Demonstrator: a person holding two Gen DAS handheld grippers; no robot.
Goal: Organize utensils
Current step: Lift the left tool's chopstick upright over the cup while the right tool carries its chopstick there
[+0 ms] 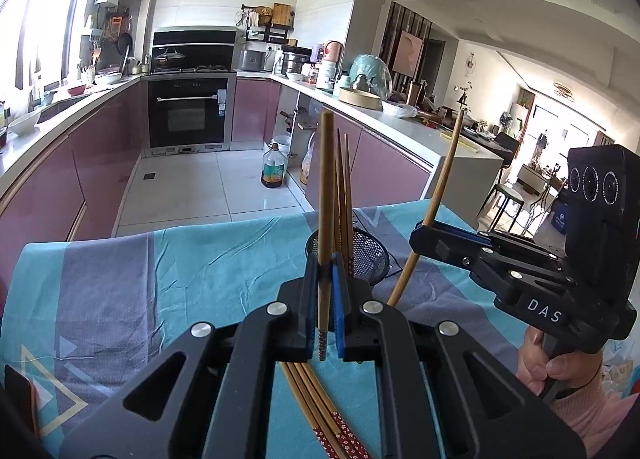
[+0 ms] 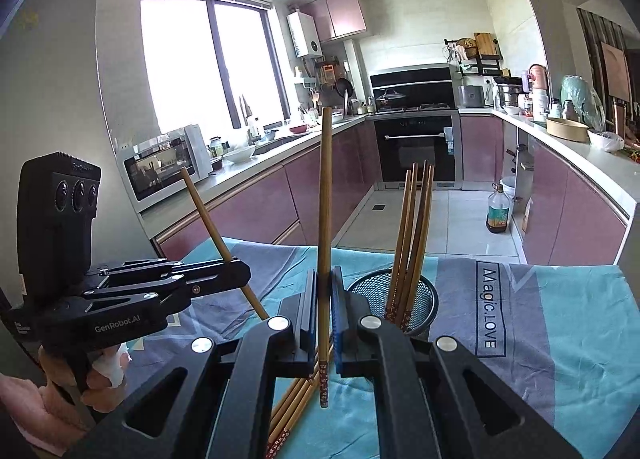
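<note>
My left gripper point(image 1: 325, 273) is shut on one brown chopstick point(image 1: 325, 199), which stands upright between its blue pads. My right gripper point(image 2: 325, 287) is likewise shut on an upright chopstick point(image 2: 325, 199) with a red patterned end. Each gripper shows in the other's view: the right gripper point(image 1: 424, 237) with its slanted chopstick point(image 1: 444, 179), the left gripper point(image 2: 240, 273) with its own chopstick point(image 2: 208, 211). A black mesh holder point(image 2: 424, 299) point(image 1: 370, 255) stands just beyond both, with several chopsticks point(image 2: 412, 227) upright in it. More loose chopsticks point(image 1: 316, 411) point(image 2: 288, 407) lie on the cloth below the grippers.
The table is covered by a teal and grey cloth point(image 1: 160, 279) whose far edge drops to a tiled kitchen floor. An oil bottle point(image 1: 273, 169) stands on the floor by pink cabinets. A hand point(image 1: 548, 363) grips the right tool.
</note>
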